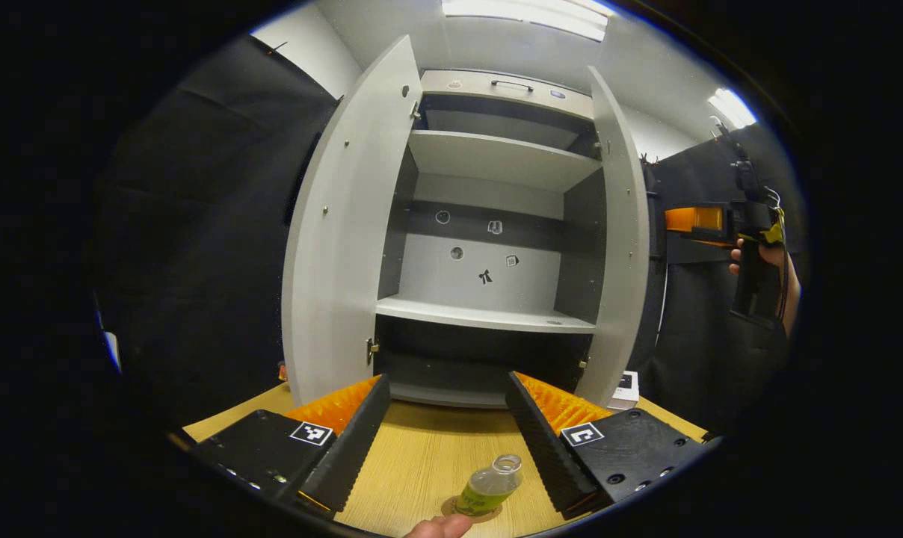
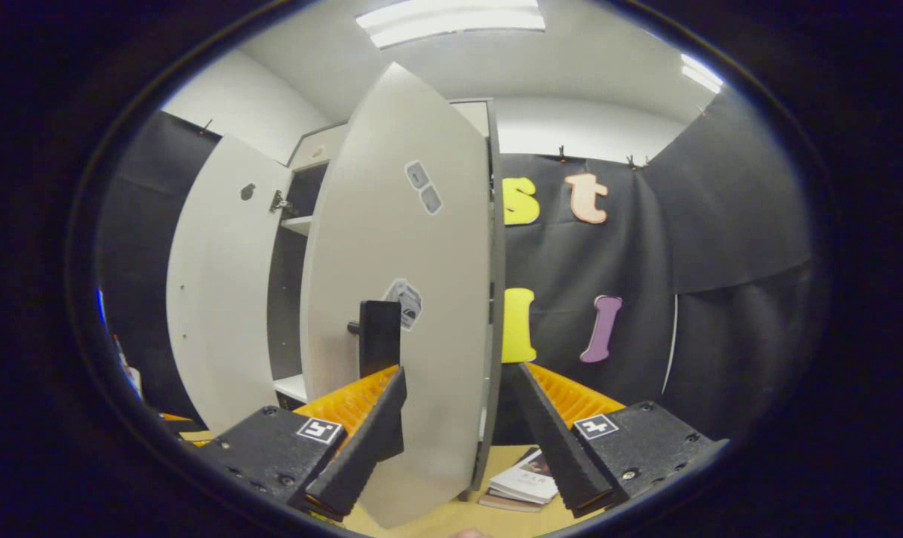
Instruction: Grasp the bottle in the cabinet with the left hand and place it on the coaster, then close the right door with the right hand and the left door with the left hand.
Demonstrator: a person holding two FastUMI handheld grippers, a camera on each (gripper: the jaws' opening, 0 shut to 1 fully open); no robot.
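Left gripper view looks straight into the tall pale-grey cabinet (image 1: 489,224), whose two doors both stand open: the left door (image 1: 347,232) swung wide toward the camera, the right door (image 1: 620,246) edge-on at the other side. Its shelves are bare, with a few small stickers on the back panel. At the bottom of this view the left gripper (image 1: 451,441) has its fingers spread wide, holding nothing, above the light wooden tabletop (image 1: 421,456). Between the fingers, low in the picture, the small clear plastic bottle with a green label (image 1: 489,487) stands uncapped on the round brown coaster (image 1: 451,509), tilted a little by the lens (a fingertip shows just below it at the edge). Far to the right in the same view, a hand (image 1: 777,258) holds the right gripper (image 1: 694,220) up beside the right door, well apart from the bottle. Right gripper view shows that gripper (image 2: 459,430) close to the outer face of the right door (image 2: 414,314), its fingers also spread wide with nothing between them; the left finger (image 2: 365,444) lies in front of the door panel, just below the dark upright door handle (image 2: 379,336), but I cannot tell whether it touches the panel. Beyond it stands the open left door (image 2: 220,299), and a small stack of booklets (image 2: 522,482) lies on the table near the cabinet's foot.
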